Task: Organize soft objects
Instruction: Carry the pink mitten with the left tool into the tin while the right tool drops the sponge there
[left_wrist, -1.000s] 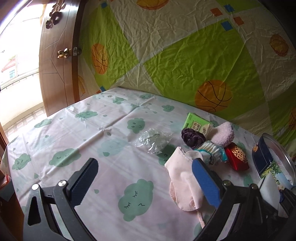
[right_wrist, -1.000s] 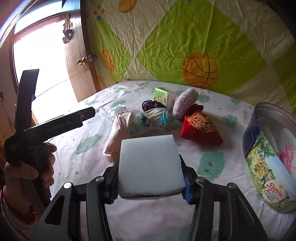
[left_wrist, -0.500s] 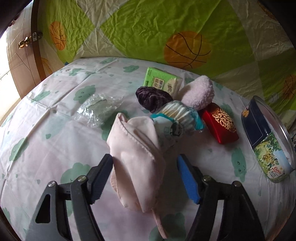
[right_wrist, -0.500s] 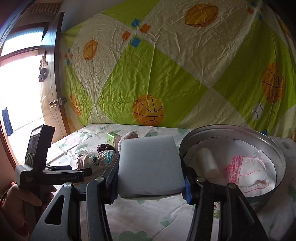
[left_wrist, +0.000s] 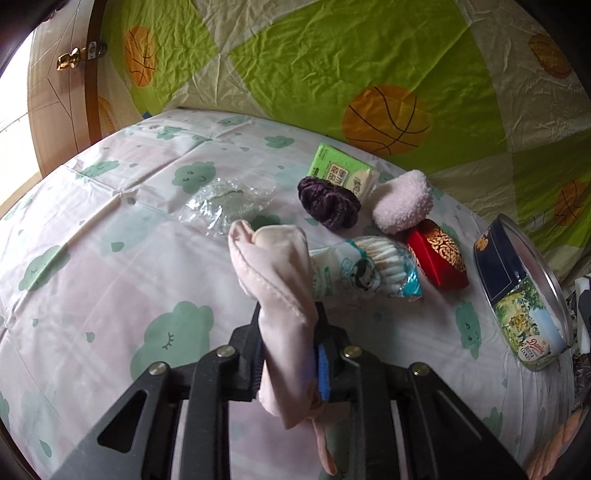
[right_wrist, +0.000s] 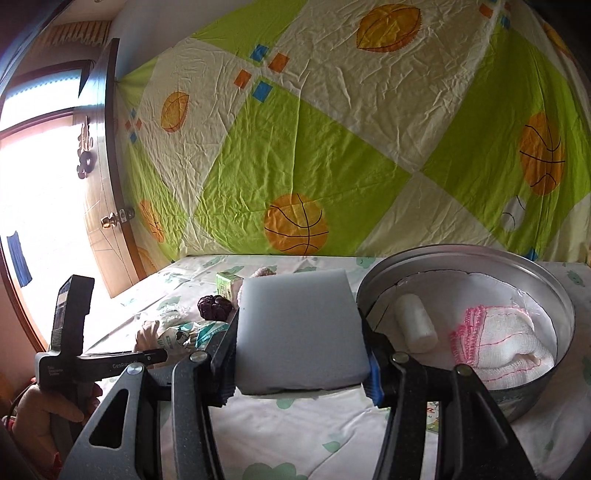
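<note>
Bedsheet (left_wrist: 110, 258): "Danisa" tin (left_wrist: 524, 302); left fingers (left_wrist: 322, 363) closing on pink cloth (left_wrist: 284, 295); right fingers (right_wrist: 373, 380) gripping sponge (right_wrist: 299, 332).

A wooden door (left_wrist: 61, 96) stands beside a green basketball-print sheet (left_wrist: 332, 62) behind the cloud-patterned tablecloth (left_wrist: 110, 258)

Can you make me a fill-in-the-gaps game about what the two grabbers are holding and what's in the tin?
1. The right gripper is clamped on a white ____.
2. The left gripper is closing its jaws around a pale ____ cloth.
3. Inside the round cookie tin lie a small white roll and a folded white cloth with ____ stitching.
4. Beside the fluffy pink puff sits a ____ box with gold patterning.

Missing words: sponge; pink; pink; red
</note>
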